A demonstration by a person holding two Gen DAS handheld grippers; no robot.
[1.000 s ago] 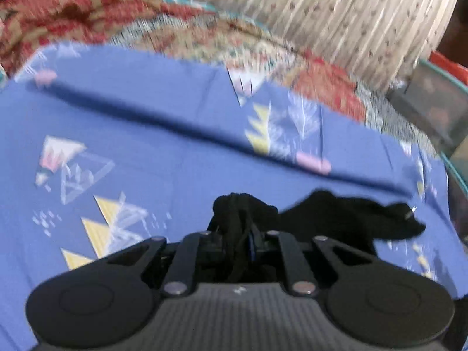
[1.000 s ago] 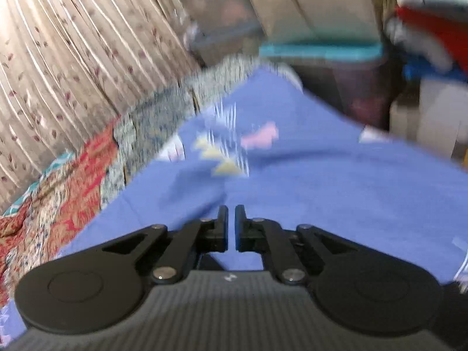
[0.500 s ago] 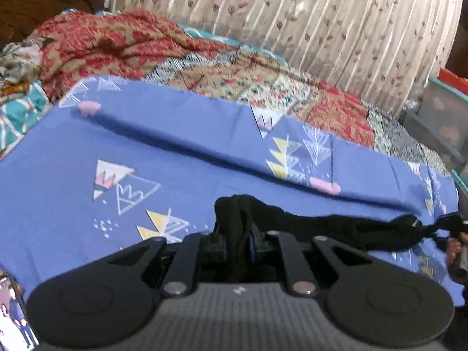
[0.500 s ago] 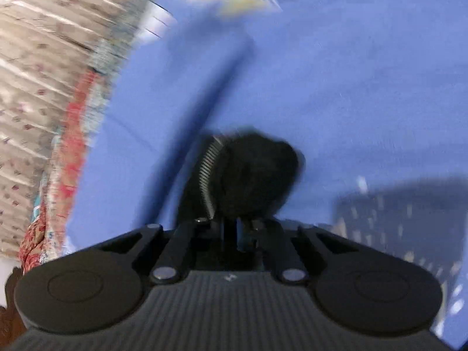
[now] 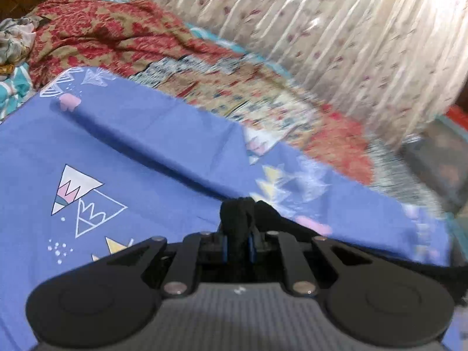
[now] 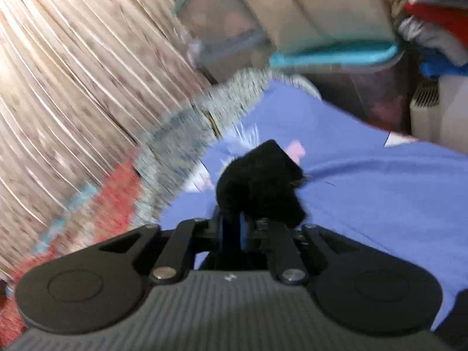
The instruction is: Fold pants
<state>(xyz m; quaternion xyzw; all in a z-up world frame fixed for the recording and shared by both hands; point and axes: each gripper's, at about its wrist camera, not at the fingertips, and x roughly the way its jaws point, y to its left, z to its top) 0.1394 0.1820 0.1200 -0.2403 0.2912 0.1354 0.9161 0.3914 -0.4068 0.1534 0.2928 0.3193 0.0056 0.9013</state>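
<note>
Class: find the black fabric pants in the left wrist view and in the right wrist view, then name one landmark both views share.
Left wrist: black fabric pants bunched at lower centre, trailing right.
Right wrist: pants a dark clump at centre, above the jaws.
Shared landmark: blue patterned bedsheet beneath them.

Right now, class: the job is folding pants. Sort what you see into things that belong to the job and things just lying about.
Belongs to the job:
- black pants
- left tongs, shut on the pants
- right tongs, with pants fabric between them
- blue sheet as work surface

Just lying about:
- red patterned quilt
- curtain
- teal-lidded bin
</note>
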